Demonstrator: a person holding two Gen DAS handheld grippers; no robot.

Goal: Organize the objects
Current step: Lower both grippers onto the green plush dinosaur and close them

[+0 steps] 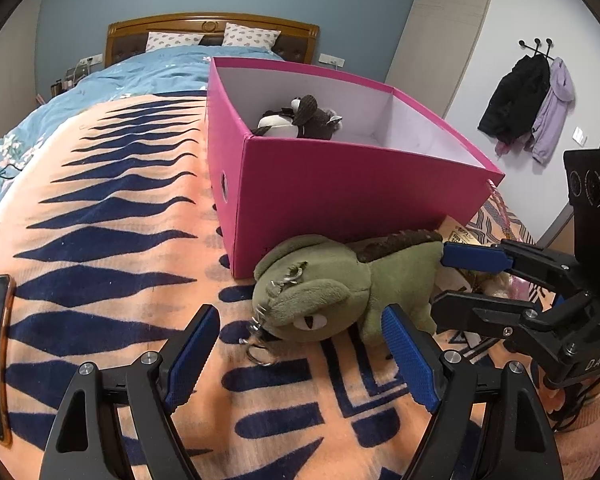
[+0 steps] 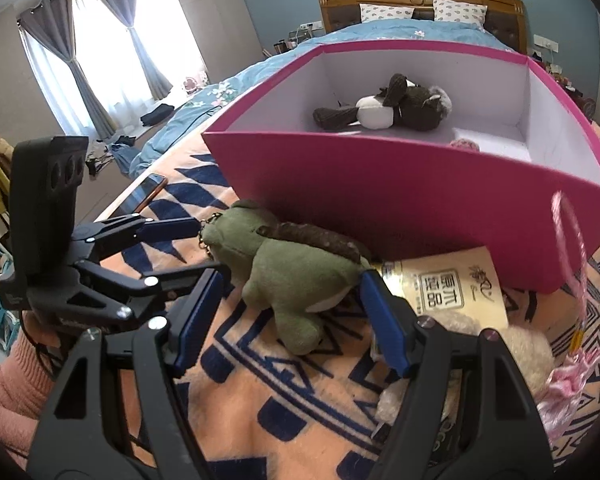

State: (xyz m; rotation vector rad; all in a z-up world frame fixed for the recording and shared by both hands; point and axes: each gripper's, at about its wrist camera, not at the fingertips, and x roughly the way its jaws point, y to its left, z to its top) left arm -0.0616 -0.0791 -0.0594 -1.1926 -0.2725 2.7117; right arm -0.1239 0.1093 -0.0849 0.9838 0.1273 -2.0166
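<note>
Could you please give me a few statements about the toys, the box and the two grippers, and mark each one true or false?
1. The green plush toy lies on the blanket outside the pink box. True.
2. The pink box is empty. False: a brown and white plush toy lies inside it.
3. The left gripper and the right gripper both have their jaws apart, neither pressing on the green plush toy. True.
4. The green plush toy carries a metal keyring. True.
5. The phone lies inside the pink box. False: it lies on the blanket near the bed's edge.
</note>
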